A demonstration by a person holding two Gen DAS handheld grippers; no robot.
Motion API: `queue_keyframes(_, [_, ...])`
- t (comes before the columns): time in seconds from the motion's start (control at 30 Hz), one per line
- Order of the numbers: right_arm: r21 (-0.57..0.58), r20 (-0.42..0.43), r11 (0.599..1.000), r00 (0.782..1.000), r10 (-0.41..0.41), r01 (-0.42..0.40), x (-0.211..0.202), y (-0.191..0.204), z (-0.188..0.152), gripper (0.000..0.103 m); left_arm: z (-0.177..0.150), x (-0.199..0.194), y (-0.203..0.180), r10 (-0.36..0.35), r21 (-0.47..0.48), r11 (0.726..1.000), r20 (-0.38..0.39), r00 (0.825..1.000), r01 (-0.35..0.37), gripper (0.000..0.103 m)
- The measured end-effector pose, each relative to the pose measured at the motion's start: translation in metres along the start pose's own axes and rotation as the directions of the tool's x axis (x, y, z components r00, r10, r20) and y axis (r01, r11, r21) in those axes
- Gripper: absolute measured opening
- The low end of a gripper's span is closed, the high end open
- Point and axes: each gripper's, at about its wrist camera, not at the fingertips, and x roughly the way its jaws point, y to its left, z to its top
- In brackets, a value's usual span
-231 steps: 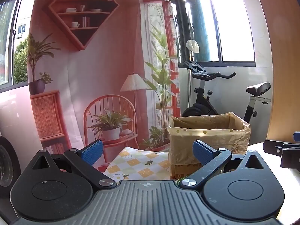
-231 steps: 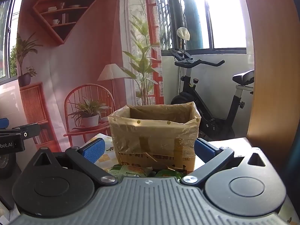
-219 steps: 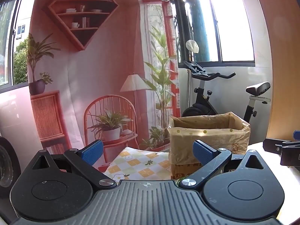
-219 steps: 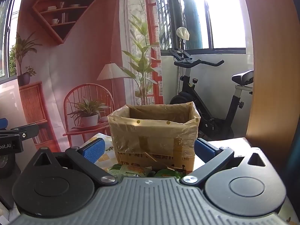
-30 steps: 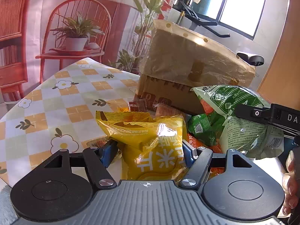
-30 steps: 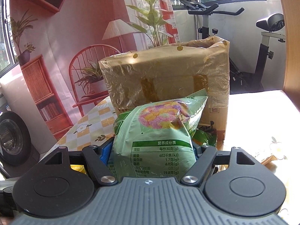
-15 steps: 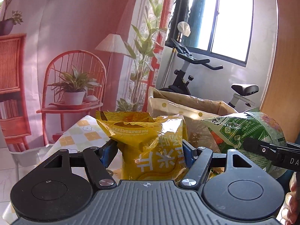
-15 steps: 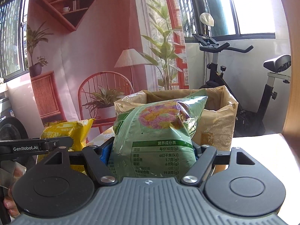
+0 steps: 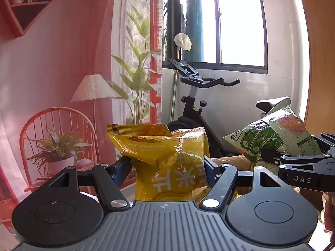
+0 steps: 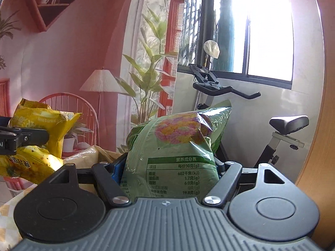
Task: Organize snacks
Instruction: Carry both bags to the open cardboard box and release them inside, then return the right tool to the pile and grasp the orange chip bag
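Two tools are loaded: our left tool (image 9: 167, 165) clamps a crinkled yellow foil snack bag (image 9: 167, 156), our right tool (image 10: 167, 167) a green plastic snack bag (image 10: 173, 152). We judge this the carry step; next, lower both into the plastic-lined cardboard box (image 10: 92, 152) just beyond the fingertips.

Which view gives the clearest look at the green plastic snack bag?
The right wrist view: the green plastic snack bag sits centred in the right gripper, nutrition label readable. The left wrist view shows it only sideways at the right edge, partly behind that gripper.
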Motion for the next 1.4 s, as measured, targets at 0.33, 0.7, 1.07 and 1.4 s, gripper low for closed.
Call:
queue_keyframes(0.33, [-0.009,-0.222,1.0,0.975,-0.001,0.0,0.073,-0.01,-0.03,0.077,-0.013,0.096,-0.022,-0.009,0.122,0.992,-0.163,0.987,0.029,0.077])
queue_keyframes(0.7, [0.177,-0.214,0.982,0.971,0.107,-0.069,0.048,-0.032,-0.029,0.093,-0.028,0.083,0.014,-0.046,-0.024,0.999,-0.199,0.979,0.042,0.089])
queue_keyframes(1.07, [0.255,-0.108,0.955,0.977,0.182,-0.15,-0.023,-0.023,-0.034,0.101,-0.055,0.0,0.038,-0.051,-0.082,0.996,-0.2,0.979,0.035,0.089])
queue_keyframes(1.4, [0.231,-0.114,0.956,0.971,0.21,-0.18,-0.065,-0.007,-0.059,0.103,-0.095,-0.058,0.044,-0.024,-0.05,0.999,-0.182,0.983,0.015,0.089])
